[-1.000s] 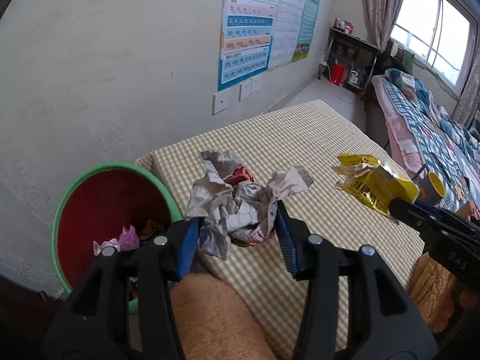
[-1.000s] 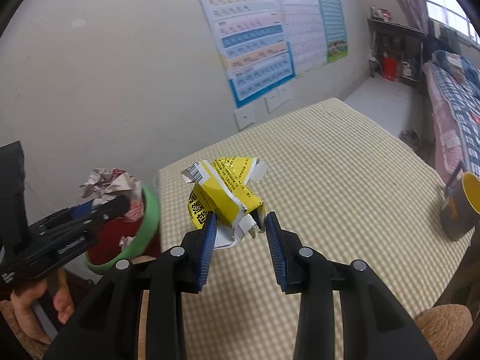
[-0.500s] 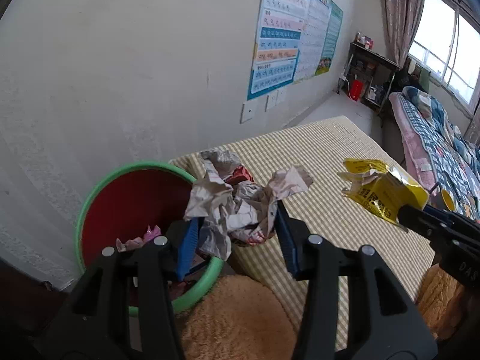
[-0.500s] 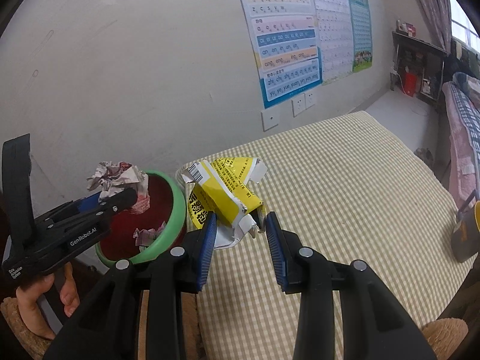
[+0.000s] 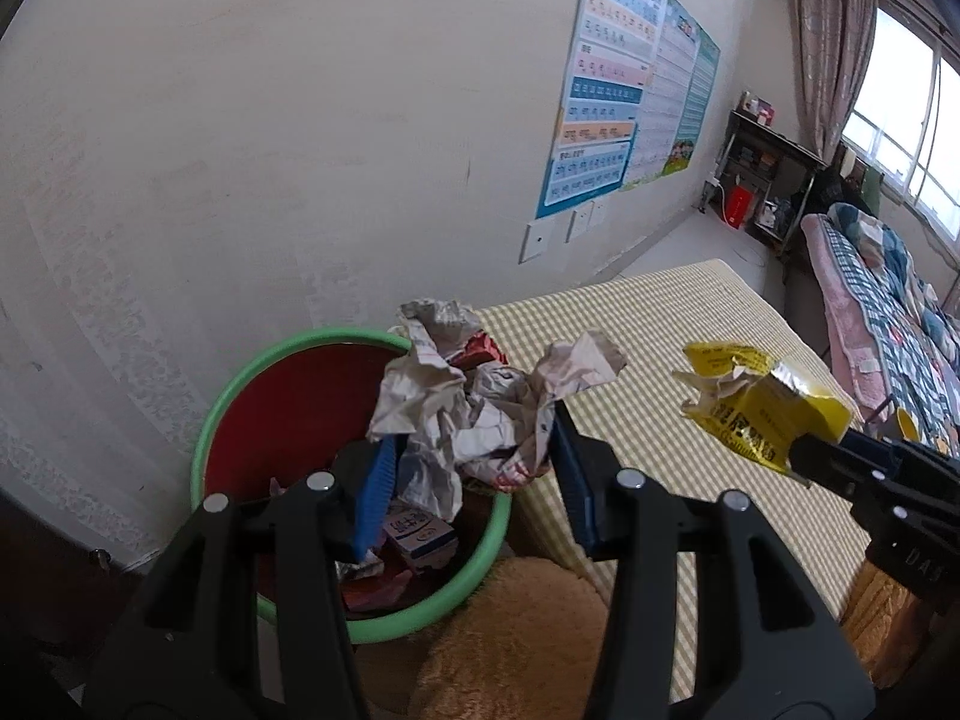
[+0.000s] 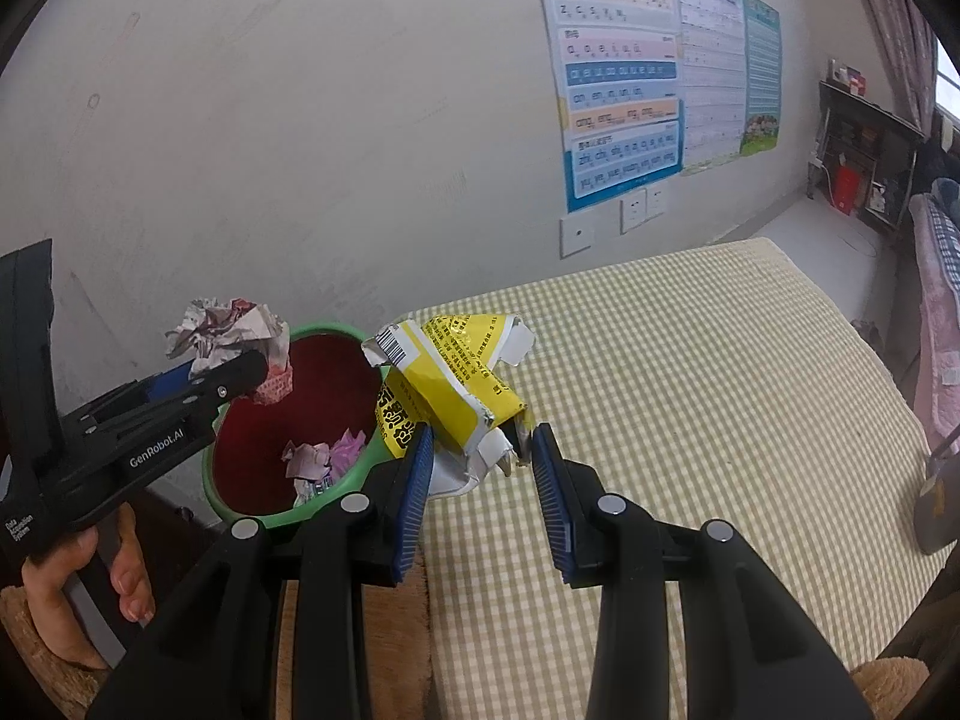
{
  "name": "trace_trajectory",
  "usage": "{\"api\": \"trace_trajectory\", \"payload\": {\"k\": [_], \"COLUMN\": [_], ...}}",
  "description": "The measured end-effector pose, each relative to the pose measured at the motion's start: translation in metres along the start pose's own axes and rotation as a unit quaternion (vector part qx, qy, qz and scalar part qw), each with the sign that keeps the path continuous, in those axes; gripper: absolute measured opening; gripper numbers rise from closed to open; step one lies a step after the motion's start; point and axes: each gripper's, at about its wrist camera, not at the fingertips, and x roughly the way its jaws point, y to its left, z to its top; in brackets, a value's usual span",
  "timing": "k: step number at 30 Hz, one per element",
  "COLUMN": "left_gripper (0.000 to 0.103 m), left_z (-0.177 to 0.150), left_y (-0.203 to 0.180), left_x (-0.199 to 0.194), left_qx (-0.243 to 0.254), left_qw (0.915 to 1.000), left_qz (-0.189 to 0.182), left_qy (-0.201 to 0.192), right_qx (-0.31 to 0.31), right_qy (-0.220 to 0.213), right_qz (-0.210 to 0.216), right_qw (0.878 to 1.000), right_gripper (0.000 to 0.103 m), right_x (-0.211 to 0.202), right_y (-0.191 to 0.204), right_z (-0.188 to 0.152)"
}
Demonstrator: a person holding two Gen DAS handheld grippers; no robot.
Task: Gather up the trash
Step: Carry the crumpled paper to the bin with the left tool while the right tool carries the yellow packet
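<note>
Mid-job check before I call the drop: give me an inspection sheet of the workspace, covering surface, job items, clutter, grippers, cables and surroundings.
Surface: checked yellow tablecloth, bare apart from a mug at its right edge.
Job's things: crumpled paper over the open green-rimmed red bin; torn yellow packet above the table edge beside the bin.
Clutter: wrappers and a small carton already lie in the bin.
Grippers: left gripper shut on the crumpled paper; right gripper shut on the yellow packet.
Cables: nothing seen.
Surroundings: wall charts, sockets, a shelf unit and a bed by the window.
</note>
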Motion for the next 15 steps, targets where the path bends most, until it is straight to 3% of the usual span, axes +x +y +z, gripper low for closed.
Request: {"api": "trace_trajectory", "payload": {"k": [15], "left_gripper": [0.046], "left_z": [-0.002], "left_y": [0.039], "left_x": [0.001], "left_qx": [-0.030], "left_qw": [0.9993], "left_qz": [0.022], "left_qy": [0.002], "right_qx": [-0.032], "right_qy": [0.016], "right_qz": [0.021], "right_qw": [0.999], "right_gripper": [0.033], "right_x": [0.024], "right_y": [0.034], "right_z": [0.009]}}
